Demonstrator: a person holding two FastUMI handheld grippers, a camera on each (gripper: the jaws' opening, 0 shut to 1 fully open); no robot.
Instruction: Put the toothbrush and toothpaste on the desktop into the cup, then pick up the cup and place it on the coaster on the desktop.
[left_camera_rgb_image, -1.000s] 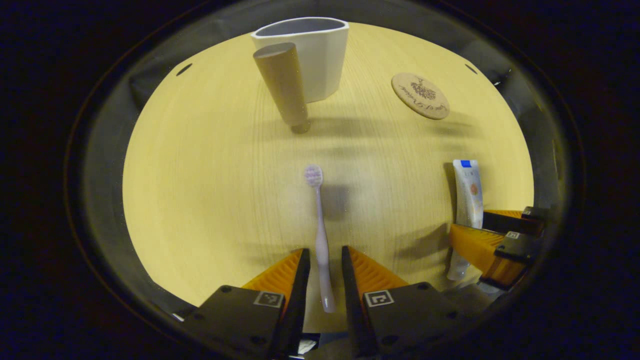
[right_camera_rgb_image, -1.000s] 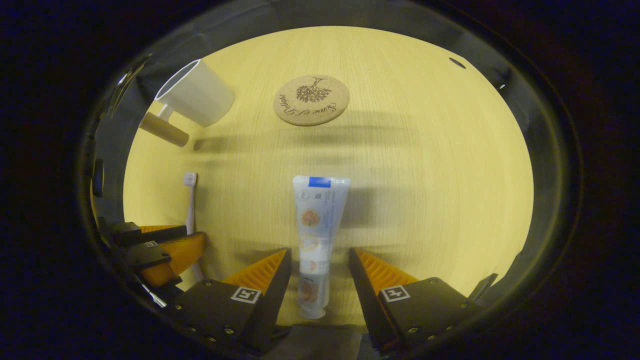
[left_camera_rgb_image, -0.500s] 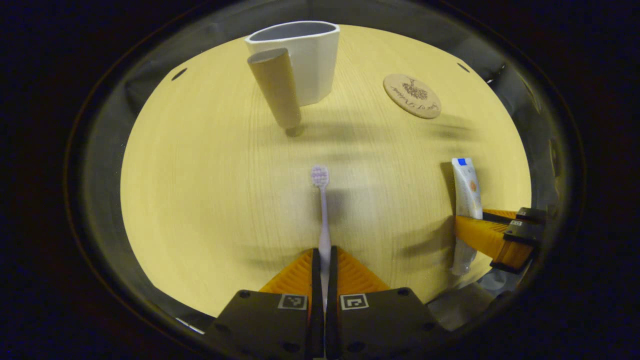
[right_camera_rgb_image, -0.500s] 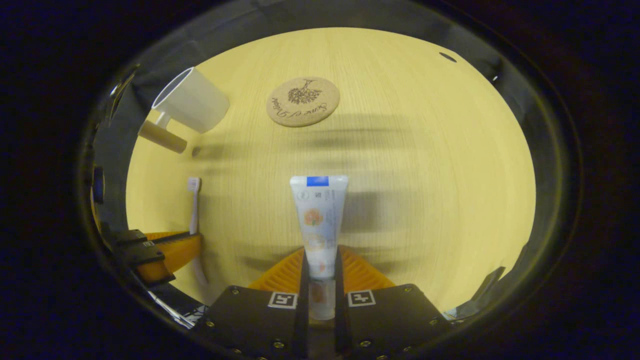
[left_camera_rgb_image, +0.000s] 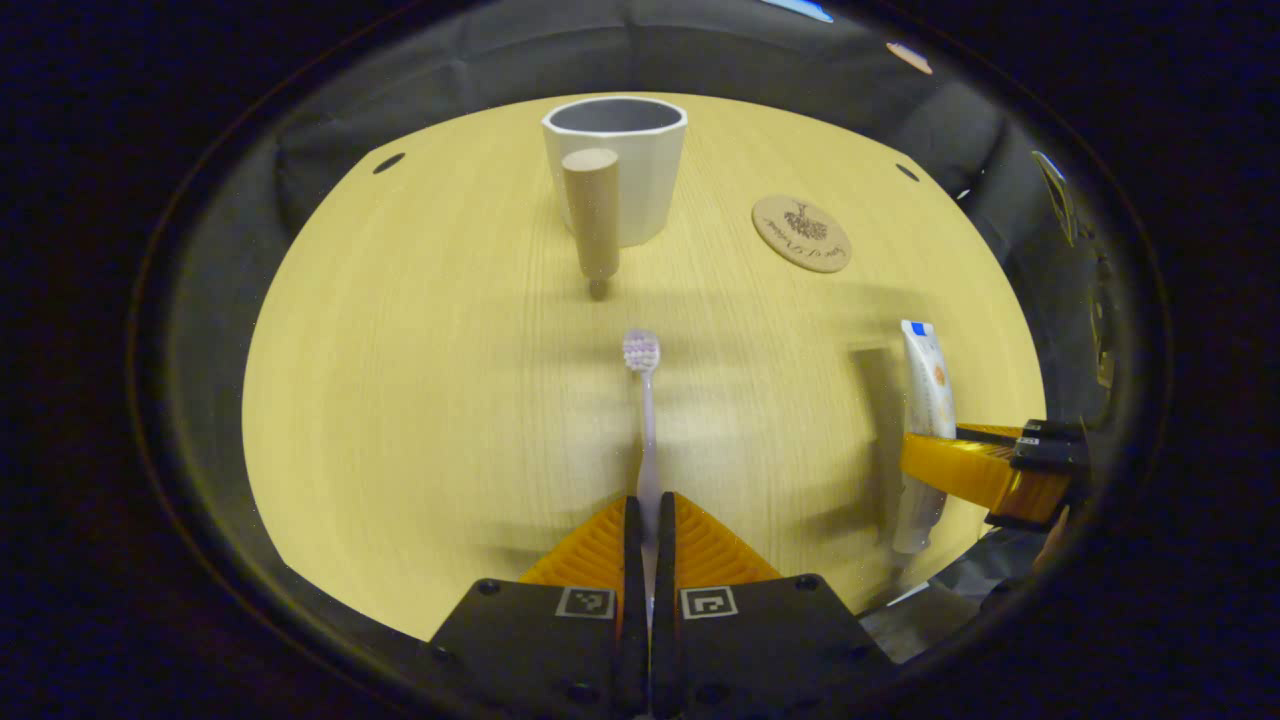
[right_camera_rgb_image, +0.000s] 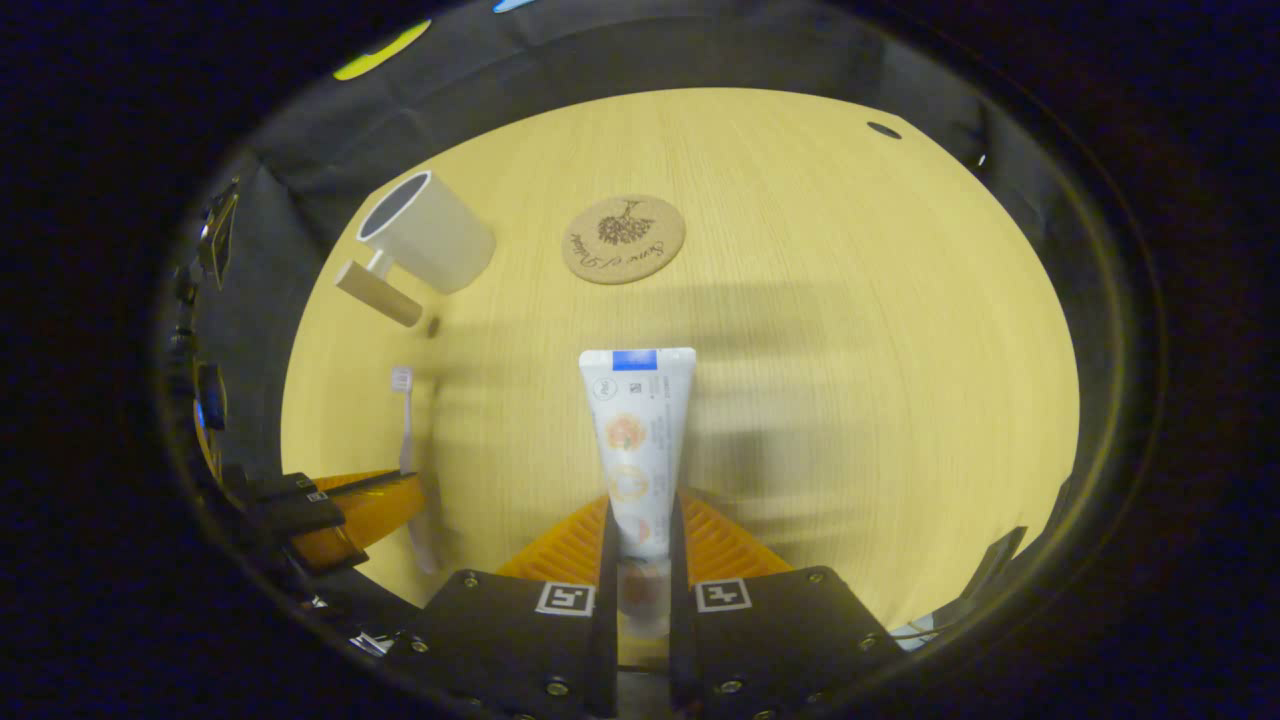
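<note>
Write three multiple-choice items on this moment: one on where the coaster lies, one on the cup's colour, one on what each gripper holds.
1. In the left gripper view, the coaster lies where, relative to the cup?
A. To its right
B. Under it
C. To its left

2. What colour is the cup?
A. Blue
B. White
C. Red

3. What is the state of the grippers?
A. Both open
B. Both shut on the cup
C. Each shut on one item

Answers:
1. A: the coaster sits on the desktop right of the cup, apart from it.
2. B: its wall is white, with a wooden handle.
3. C: the left gripper clamps the toothbrush, the right gripper the toothpaste.
</note>
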